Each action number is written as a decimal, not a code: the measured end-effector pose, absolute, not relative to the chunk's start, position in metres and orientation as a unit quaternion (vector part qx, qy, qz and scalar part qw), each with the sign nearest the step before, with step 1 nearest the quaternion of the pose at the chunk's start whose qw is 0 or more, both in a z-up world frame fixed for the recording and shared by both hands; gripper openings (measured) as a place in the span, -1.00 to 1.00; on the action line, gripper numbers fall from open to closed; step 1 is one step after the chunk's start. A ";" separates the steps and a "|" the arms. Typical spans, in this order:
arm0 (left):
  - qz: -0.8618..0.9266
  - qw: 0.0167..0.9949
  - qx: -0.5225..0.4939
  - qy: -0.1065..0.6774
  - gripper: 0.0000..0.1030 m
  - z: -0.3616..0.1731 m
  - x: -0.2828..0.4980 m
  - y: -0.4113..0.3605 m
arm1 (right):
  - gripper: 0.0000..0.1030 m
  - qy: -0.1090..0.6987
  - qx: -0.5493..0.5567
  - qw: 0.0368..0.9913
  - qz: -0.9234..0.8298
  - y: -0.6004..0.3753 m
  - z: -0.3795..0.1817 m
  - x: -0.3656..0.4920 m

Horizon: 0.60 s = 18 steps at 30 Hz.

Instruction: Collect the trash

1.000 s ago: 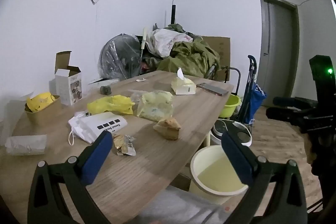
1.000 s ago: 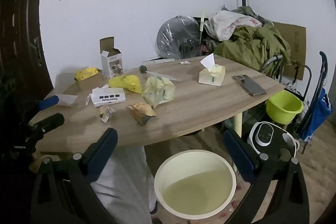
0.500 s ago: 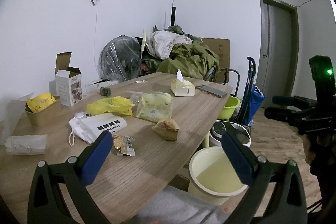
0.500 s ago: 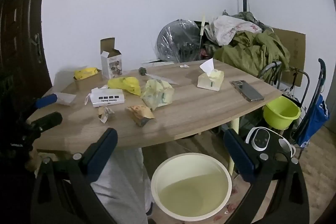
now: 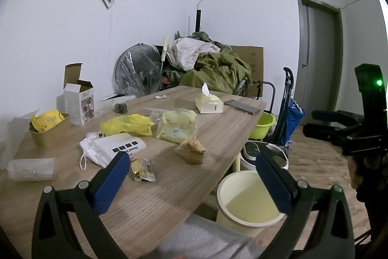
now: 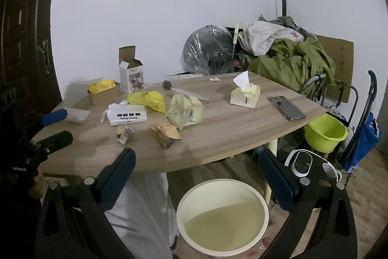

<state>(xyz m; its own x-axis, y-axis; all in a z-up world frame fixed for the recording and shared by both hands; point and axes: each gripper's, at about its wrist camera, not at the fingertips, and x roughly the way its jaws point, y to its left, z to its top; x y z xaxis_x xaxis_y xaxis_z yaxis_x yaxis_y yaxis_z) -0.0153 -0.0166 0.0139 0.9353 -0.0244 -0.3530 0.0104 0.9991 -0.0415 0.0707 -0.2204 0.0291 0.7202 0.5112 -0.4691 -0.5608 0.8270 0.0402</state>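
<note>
1. Wooden table (image 6: 218, 128), littered across its middle, long edge running left to right in the right wrist view.
2. Cream bucket (image 6: 222, 215) upright on the floor, mouth facing up, just off the table's near edge; nothing seen inside.
3. White flat pack (image 6: 127, 115) lying lengthwise along the table, printed side up, near a yellow bag (image 6: 148, 100).
4. Crumpled pale-yellow bag (image 6: 184, 111) slumped at mid-table, beside the tissue box (image 6: 245, 96).
5. Brown torn wrapper (image 6: 165, 133) near the front edge, long axis slanting toward the bucket.
6. Small snack wrapper (image 5: 143, 169) lying flat, long axis pointing roughly away from the left camera.
7. Left gripper (image 5: 191, 182) held above the table edge, fingers wide apart, gripping nothing.
8. Right gripper (image 6: 197, 180) held over the bucket, fingers wide apart, gripping nothing.
</note>
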 end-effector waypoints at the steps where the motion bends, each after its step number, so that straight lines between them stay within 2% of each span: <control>1: -0.010 0.984 -0.020 0.179 1.00 0.013 -0.016 -0.016 | 0.95 0.237 -0.054 0.926 0.290 -0.220 0.029 0.070; 18: -0.012 0.984 -0.020 0.175 1.00 0.015 -0.018 -0.019 | 0.95 0.235 -0.059 0.925 0.292 -0.219 0.029 0.069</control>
<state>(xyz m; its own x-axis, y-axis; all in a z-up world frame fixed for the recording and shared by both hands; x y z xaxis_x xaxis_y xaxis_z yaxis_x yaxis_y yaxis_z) -0.0178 -0.0186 0.0153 0.9384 -0.0310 -0.3441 0.0168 0.9989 -0.0439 0.0691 -0.2188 0.0295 0.7190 0.5126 -0.4693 -0.5679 0.8226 0.0285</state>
